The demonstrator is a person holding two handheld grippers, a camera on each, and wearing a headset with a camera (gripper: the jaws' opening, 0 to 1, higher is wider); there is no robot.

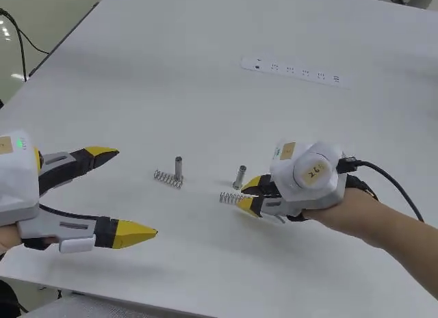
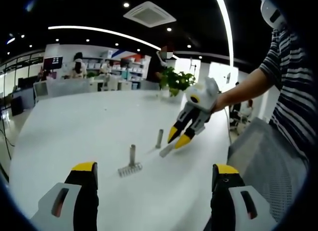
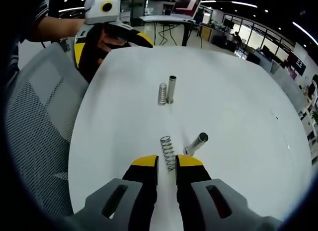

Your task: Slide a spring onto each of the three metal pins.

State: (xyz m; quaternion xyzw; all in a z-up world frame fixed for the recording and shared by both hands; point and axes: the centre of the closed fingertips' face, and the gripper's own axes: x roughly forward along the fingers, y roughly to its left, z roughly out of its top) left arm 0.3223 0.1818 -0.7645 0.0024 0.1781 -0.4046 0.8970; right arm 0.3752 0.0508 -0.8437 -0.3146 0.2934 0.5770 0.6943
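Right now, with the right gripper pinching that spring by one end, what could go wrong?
The right gripper holds the spring only by one end, so it may flex or pop free when pressed onto the near pin. That pin seems to stand free on the table, so an off-centre push could topple it.

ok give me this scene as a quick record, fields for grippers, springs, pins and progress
left hand-held gripper: open, holding nothing
right hand-held gripper: shut on held spring
first pin: standing, bare
loose spring: lying on the table at the first pin's base
second pin: standing, bare, just beyond the right gripper's tips
power strip: far side of table
progress: two pins in view, no spring on either yet
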